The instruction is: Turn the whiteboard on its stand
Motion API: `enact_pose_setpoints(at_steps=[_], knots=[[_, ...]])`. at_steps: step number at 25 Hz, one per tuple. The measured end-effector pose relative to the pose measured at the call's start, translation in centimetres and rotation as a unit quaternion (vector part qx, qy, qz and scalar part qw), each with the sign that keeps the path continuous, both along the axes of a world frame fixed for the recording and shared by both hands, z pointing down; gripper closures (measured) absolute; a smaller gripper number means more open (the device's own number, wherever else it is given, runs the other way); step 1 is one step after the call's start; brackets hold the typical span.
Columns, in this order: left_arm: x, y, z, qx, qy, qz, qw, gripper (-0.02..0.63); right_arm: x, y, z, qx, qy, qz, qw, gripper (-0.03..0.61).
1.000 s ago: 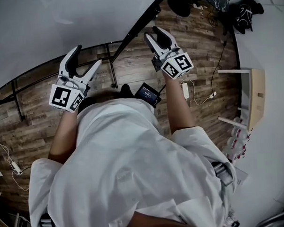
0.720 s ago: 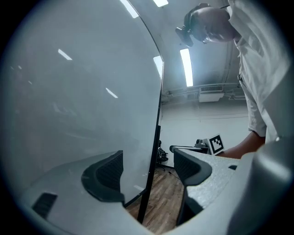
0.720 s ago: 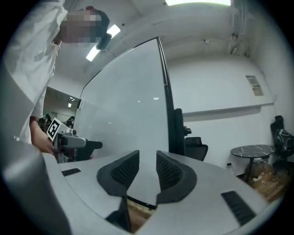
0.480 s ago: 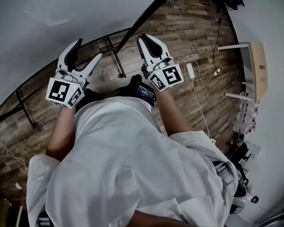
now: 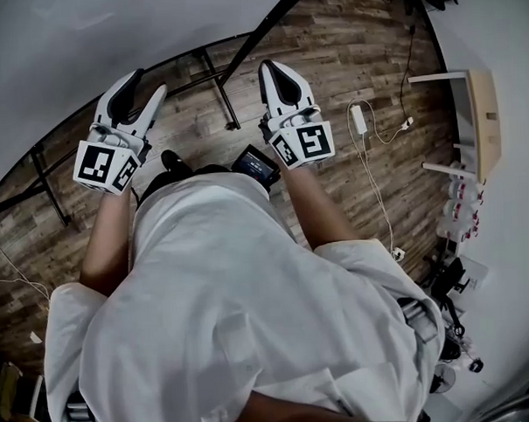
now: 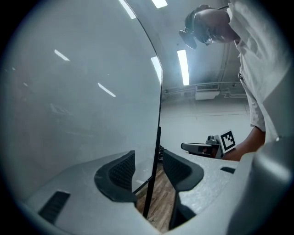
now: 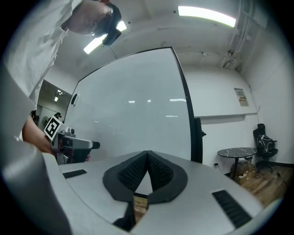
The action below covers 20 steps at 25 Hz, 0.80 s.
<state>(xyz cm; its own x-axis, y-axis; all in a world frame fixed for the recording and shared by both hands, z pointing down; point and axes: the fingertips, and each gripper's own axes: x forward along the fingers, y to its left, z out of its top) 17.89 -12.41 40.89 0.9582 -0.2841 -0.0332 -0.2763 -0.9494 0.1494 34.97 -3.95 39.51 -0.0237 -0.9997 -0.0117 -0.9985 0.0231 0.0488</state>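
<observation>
Two grippers: left gripper (image 6: 149, 158) just been closing, jaws half apart astride whiteboard (image 6: 69, 92) frame (image 6: 159, 133), not pinching. Right gripper (image 7: 147, 156) pinched together, empty. Whiteboard upright ahead; likely stiff, slick, bulky, so grab frame.

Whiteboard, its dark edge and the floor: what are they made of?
Whiteboard: a smooth, glossy white sheet, maybe coated metal or laminate, since bright streaks mirror in it. Edge frame: a thin, straight black strip, probably painted metal or plastic; the look does not show which. Floor: brown planks with grain and seams, so wood or wood-look laminate.
</observation>
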Motion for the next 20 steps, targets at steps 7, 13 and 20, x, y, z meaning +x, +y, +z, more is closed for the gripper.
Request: enact_pose_setpoints(at_steps=[7,13,20], knots=[[-5.3,4.8,-0.9,0.007,-0.009,-0.015,0.9998,0.515,-4.2,3.9,0.4,0.004,-0.005,0.001,1.000,0.580],[-10.1,10.9,-0.8,0.013,-0.020,-0.025,0.9994,0.526,-9.0,10.2,1.1,0.009,-0.009,0.010,1.000,0.580],[-16.1,14.3,-0.8,0.013,-0.025,-0.047,0.9985,0.536,-14.8,13.9,0.9,0.003,-0.005,0.017,1.000,0.580]])
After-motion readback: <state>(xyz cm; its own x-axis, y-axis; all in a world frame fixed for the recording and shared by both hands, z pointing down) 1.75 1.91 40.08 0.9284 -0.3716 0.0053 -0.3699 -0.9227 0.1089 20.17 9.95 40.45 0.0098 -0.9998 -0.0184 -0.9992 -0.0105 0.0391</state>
